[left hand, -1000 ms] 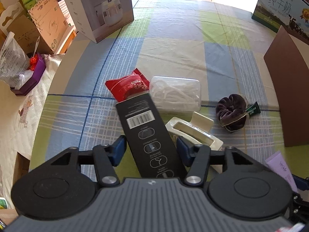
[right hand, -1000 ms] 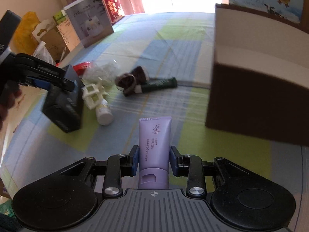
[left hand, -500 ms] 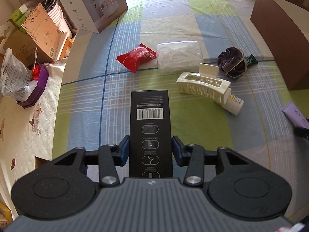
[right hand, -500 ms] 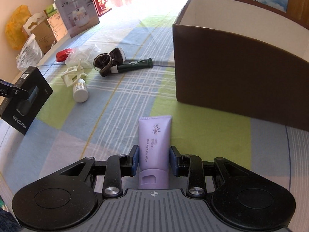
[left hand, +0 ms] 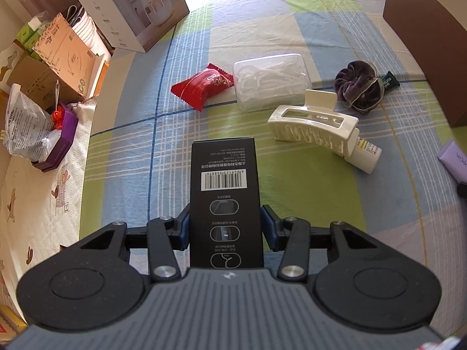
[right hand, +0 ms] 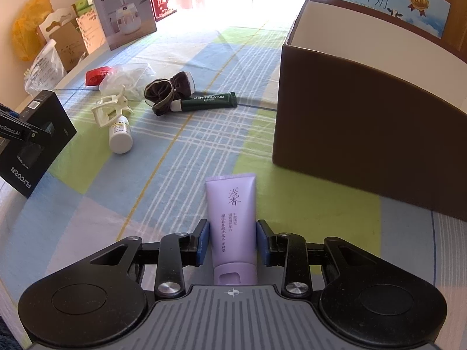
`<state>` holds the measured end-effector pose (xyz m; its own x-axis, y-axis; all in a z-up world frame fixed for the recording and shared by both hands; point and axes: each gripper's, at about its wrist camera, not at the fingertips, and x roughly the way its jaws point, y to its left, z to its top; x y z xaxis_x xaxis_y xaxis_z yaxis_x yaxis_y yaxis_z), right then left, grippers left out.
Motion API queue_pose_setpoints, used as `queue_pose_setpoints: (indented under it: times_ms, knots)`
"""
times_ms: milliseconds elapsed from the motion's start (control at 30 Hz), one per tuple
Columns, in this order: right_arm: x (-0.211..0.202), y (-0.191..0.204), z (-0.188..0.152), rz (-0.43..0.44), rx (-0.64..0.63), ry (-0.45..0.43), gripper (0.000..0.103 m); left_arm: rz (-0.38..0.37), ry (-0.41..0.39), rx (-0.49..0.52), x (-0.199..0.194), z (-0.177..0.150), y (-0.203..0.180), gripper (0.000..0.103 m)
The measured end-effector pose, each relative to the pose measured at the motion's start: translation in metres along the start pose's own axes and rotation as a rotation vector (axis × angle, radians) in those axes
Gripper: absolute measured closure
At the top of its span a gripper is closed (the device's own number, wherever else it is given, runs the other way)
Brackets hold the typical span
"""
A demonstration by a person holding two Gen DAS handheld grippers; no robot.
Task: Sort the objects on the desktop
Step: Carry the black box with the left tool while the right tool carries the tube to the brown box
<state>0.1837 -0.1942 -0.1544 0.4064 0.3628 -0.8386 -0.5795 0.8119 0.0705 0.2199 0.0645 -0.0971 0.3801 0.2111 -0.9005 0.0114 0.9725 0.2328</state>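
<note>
My left gripper (left hand: 224,227) is shut on a tall black box (left hand: 224,192) with a barcode, held above the checked cloth. The same black box (right hand: 32,145) shows at the left edge of the right wrist view. My right gripper (right hand: 232,242) is shut on a lilac tube (right hand: 232,218), cap toward the camera. Loose on the cloth lie a red snack packet (left hand: 204,87), a clear plastic case (left hand: 271,80), a cream hair claw (left hand: 312,128) over a small white bottle (left hand: 364,157), a purple scrunchie (left hand: 360,87) and a dark green lip gel tube (right hand: 207,102).
A large brown open box (right hand: 362,128) stands on the right of the table. A white humidifier carton (left hand: 131,8) stands at the far left corner. Cardboard boxes and a plastic bag (left hand: 26,128) crowd the floor past the table's left edge. A milk carton box (right hand: 391,3) sits behind.
My left gripper has lifted and drawn back with the black box, so the loose items now lie farther ahead. My right gripper has risen with the lilac tube, showing the brown box's open top.
</note>
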Motion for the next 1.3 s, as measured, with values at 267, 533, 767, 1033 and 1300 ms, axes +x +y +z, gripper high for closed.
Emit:
queue_pose_setpoints:
  times_ms: [267,533,767,1033,1300]
  knots:
    - [0.0,0.003,0.0,-0.004,-0.03,0.009,0.072,-0.003,-0.01,0.016,-0.008,-0.011,-0.005,0.064]
    - [-0.007,0.004,-0.009,0.005,-0.029,0.009,0.072,-0.034,-0.003,-0.006,-0.022,-0.031,-0.005,0.065]
    - [-0.02,-0.005,-0.017,0.039,0.039,0.012,0.072,-0.076,-0.054,-0.035,-0.054,-0.034,-0.009,0.065]
    - [-0.054,-0.023,-0.01,0.093,0.101,-0.052,0.072,-0.174,-0.162,-0.006,-0.097,-0.013,-0.038,0.065]
    - [-0.107,-0.046,-0.004,0.117,0.137,-0.154,0.072,-0.31,-0.268,0.062,-0.136,0.014,-0.089,0.065]
